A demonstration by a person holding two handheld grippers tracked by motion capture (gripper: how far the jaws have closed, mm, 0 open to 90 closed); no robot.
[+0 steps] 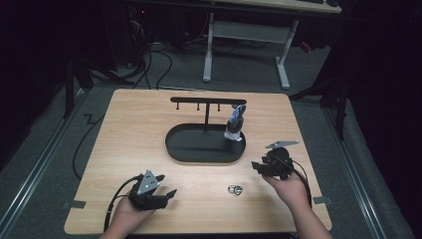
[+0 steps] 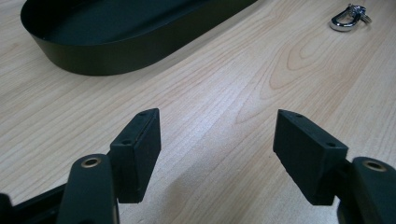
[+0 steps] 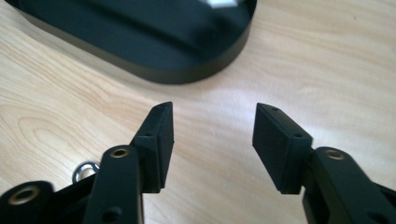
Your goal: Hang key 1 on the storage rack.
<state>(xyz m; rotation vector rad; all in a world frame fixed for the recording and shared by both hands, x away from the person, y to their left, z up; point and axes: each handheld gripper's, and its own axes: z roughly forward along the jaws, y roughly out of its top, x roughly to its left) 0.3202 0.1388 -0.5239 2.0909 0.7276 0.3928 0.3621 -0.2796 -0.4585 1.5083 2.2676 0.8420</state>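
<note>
- Forearms and hands enter at the bottom of the high view, each holding a gripper low over the table (image 1: 129,114).
- Table: light wood, mostly bare.
- Black oval tray (image 1: 174,144) sits mid-table, long axis left-right; a T-shaped rack (image 1: 207,101) with small pegs rises from it.
- Small blue-and-white bundle (image 1: 235,125) hangs off the rack's right end, over the tray's right side; can't tell what it is.
- Left gripper (image 1: 166,195): near-left table edge, jaws apart, nothing between them, aimed rightward.
- Right gripper (image 1: 258,166): just off the tray's right end, jaws apart, empty, aimed leftward.
- Metal key ring (image 1: 235,189) lies flat on bare wood in front of the tray, between the two grippers.
- Judgement: the ring looks like the pick target; the right gripper is nearer, with the ring forward-left and slightly toward the person.
</note>
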